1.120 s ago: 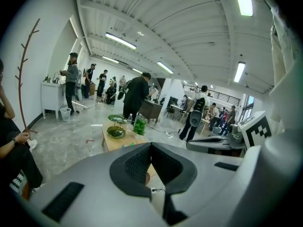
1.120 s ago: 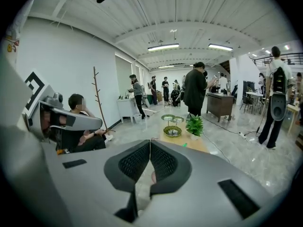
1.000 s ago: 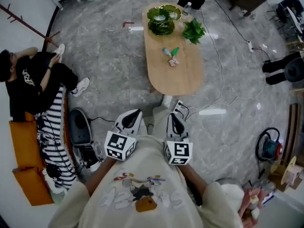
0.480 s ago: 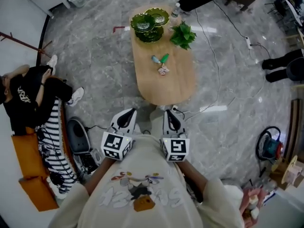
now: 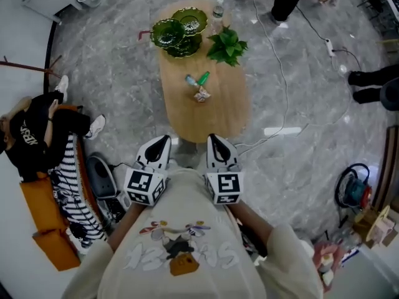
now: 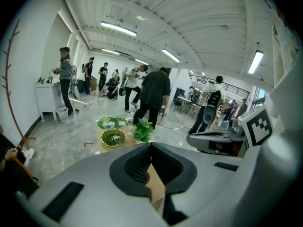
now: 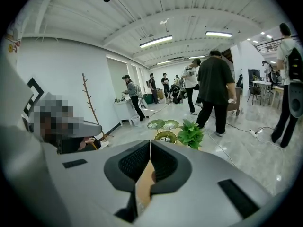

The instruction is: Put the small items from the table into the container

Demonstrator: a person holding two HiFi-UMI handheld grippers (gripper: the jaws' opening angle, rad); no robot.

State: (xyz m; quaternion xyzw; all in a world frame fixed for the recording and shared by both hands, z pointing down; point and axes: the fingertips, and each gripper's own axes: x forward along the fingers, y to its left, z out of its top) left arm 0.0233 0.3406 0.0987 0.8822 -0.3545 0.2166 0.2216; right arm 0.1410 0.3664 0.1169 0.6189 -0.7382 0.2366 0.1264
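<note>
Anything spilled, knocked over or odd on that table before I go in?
Nothing stands out. The small items lie clustered in the middle of the table; the green dishes, plant and bottle stand at its far end.

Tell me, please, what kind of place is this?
Probably a large open office or studio: strip lights overhead, a low wooden table on polished stone floor, an orange sofa, people standing about.
</note>
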